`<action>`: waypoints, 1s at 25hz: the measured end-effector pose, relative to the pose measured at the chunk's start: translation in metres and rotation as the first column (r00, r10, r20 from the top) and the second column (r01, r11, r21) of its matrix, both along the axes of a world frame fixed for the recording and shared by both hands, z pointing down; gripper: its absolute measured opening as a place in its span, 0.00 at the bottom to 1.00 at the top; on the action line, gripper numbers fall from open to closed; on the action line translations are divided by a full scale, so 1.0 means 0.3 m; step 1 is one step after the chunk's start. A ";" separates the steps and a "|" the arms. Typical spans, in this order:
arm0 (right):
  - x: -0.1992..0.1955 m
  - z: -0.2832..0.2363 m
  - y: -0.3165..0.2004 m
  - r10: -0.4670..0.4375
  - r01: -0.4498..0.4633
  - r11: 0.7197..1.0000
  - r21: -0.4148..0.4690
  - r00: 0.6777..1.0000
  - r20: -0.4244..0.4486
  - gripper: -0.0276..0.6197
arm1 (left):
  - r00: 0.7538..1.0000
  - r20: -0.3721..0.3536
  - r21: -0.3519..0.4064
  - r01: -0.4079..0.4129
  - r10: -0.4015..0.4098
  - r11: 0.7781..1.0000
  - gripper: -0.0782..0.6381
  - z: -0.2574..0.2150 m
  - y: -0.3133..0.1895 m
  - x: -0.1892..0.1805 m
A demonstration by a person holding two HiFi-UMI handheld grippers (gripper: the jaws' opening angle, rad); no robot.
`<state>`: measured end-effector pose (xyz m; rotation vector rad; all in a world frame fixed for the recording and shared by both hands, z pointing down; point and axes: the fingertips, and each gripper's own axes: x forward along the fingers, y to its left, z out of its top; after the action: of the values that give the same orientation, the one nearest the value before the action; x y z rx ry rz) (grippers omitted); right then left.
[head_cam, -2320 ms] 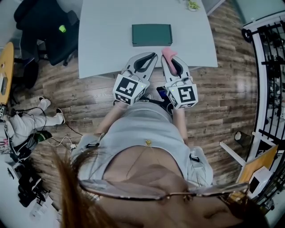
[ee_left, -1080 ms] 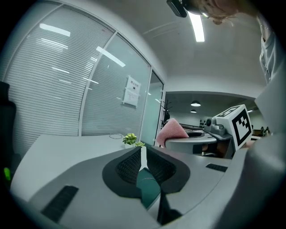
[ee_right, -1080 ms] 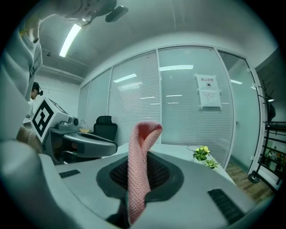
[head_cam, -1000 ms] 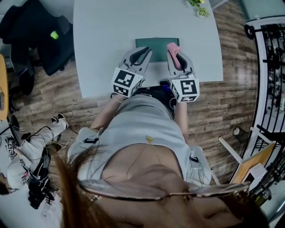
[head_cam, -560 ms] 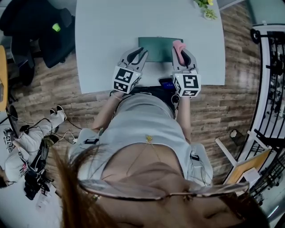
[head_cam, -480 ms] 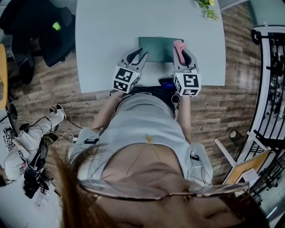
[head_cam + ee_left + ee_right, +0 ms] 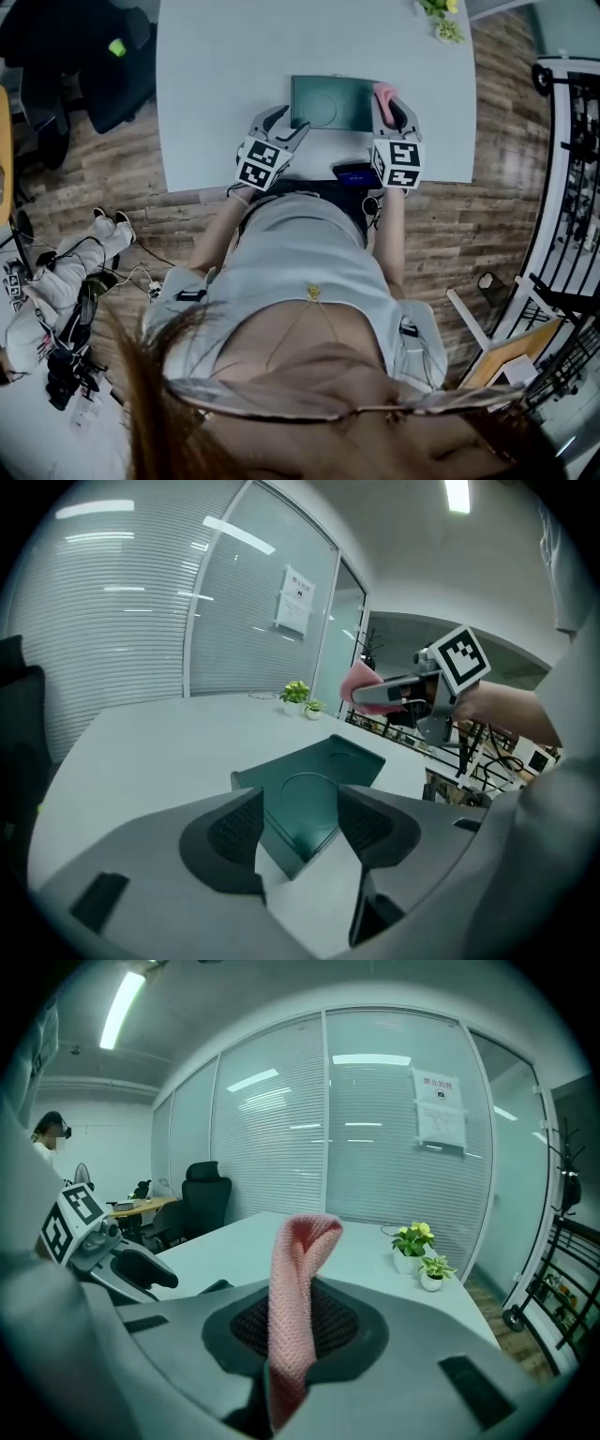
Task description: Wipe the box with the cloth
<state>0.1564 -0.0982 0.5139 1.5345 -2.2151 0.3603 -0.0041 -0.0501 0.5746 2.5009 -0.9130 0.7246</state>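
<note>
Head view: the box [image 7: 333,101] lies near the tabletop's [image 7: 234,66] front edge, and both tongs have come down beside it. The left tongs [image 7: 289,122], at the box's 8 o'clock, have just opened and straddle its corner without pressing. The right tongs [image 7: 394,105], at 3 o'clock, clamp the cloth [image 7: 384,92]. Wiping looks imminent.

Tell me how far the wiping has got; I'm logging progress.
Done: the pink cloth is clamped in the right gripper. In hand: the left gripper, whose jaws have just been opening, stands at the green box's near corner without gripping it. Left: the cloth looks clear of the box, so all wiping remains.
</note>
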 end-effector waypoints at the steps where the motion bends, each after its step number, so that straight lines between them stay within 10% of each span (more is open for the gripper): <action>1: 0.011 0.019 -0.004 0.008 -0.008 1.000 -0.019 1.000 -0.008 0.11 | 1.000 0.020 -0.007 -0.008 0.008 1.000 0.46 0.020 0.007 -0.003; 13: 0.099 0.203 -0.066 0.091 -0.095 0.976 -0.194 0.995 -0.032 0.11 | 0.968 0.220 -0.045 -0.113 0.121 0.993 0.54 0.193 0.054 0.002; 25: 0.104 0.354 -0.119 0.049 -0.105 0.941 -0.321 0.983 -0.179 0.12 | 0.957 0.259 -0.054 -0.122 0.132 0.991 0.54 0.239 0.045 0.019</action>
<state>0.1874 -0.1340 0.6201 1.4148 -1.8580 0.5718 0.0015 -0.0367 0.6461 2.4871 -0.8195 1.1262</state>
